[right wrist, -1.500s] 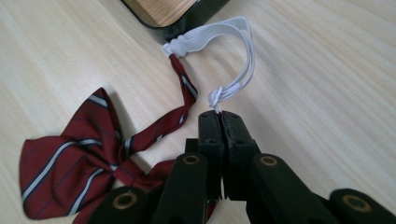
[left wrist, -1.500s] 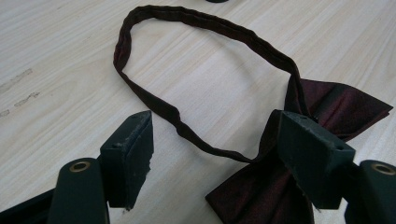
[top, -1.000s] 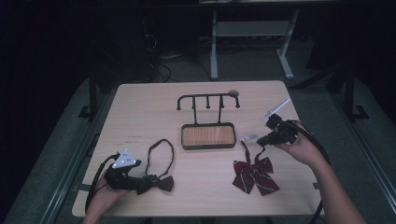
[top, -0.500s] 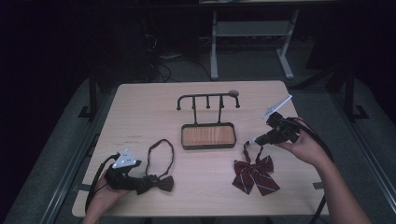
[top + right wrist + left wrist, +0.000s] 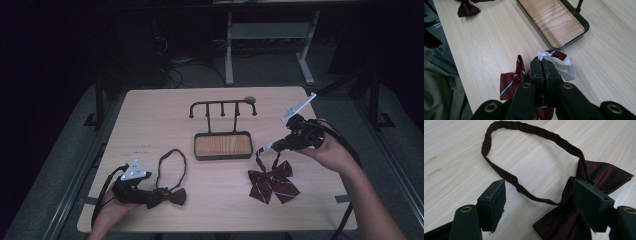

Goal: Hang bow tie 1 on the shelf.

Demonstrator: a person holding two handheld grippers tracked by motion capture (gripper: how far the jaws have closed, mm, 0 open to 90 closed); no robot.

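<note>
Lifting, our right gripper (image 5: 270,147) has raised the striped bow tie's (image 5: 274,183) strap, pinched between its jaws; left jaws stand wide around the dark bow tie's (image 5: 584,202) strap.

The left gripper (image 5: 150,194) rests low near the tabletop's (image 5: 150,125) front edge, fingers (image 5: 492,202) apart; the right gripper (image 5: 270,148) is raised, fingers pressed together.

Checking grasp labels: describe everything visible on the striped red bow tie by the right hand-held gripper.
The striped bow tie is dark red cloth with thin pale stripes, its bow lying flat on the table, right of the wooden tray. Its red neck band with a white end rises from the bow to the right hand-held gripper, whose jaws are shut on it. The bow's tails splay toward the table's near edge.
</note>
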